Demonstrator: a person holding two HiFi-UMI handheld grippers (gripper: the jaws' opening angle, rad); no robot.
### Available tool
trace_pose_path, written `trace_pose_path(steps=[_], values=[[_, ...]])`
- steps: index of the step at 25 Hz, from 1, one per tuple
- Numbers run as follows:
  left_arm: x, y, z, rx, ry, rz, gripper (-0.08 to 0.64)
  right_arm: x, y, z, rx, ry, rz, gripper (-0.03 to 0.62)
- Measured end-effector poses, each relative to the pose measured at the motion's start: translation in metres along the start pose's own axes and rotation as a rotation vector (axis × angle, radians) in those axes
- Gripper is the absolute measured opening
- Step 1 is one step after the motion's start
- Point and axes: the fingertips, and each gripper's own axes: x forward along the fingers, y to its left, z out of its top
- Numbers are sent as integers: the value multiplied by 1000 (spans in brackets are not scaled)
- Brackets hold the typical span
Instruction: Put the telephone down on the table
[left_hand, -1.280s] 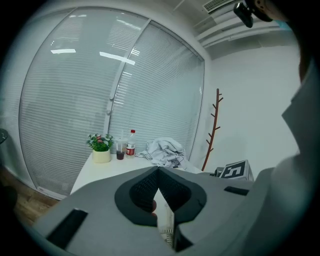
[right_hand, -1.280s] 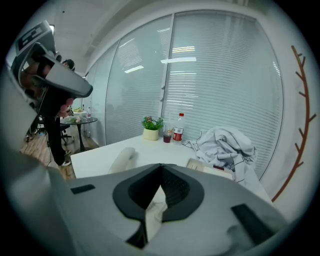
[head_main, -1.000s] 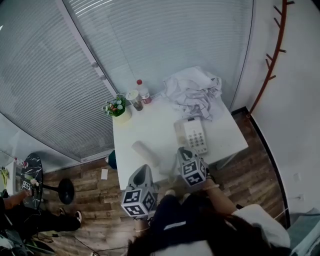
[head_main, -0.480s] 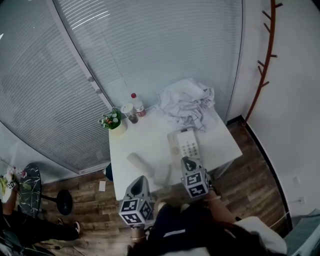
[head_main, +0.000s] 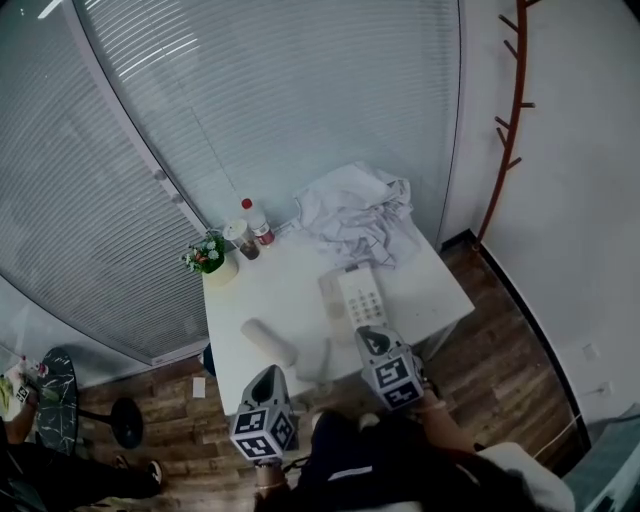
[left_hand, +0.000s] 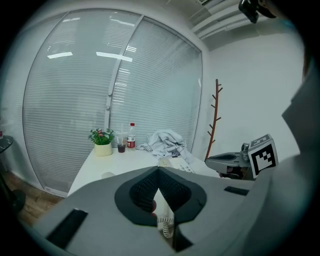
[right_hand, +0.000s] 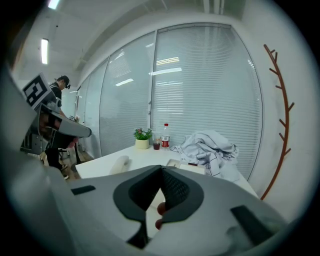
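The left tongs (left_hand: 159, 171) and right tongs (right_hand: 161, 170) are both closed and hold nothing. The telephone (head_main: 360, 294) rests mid-picture on the worktop (head_main: 262, 290), with its handset (head_main: 269, 341) to the lower left. I think it is best to draw away slowly, clear of the coiled cord (left_hand: 166, 225).

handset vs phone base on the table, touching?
Apart. The head view shows a strip of bare table between the handset and the telephone base; the right gripper view shows the same gap.

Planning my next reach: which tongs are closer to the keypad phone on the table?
Right. The right tongs hover just short of the phone; the left tongs sit farther back, off to its left.
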Motion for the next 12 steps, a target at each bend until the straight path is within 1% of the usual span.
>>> trace_pose_path(steps=[8,12], values=[[-1,-4,-4,-4,6,5,-2,-3,1,1,-23,-5,8,-2],[3,-11,-3,7,18,-11,-2,-1,-5,-2,-19,0,-1,-2]])
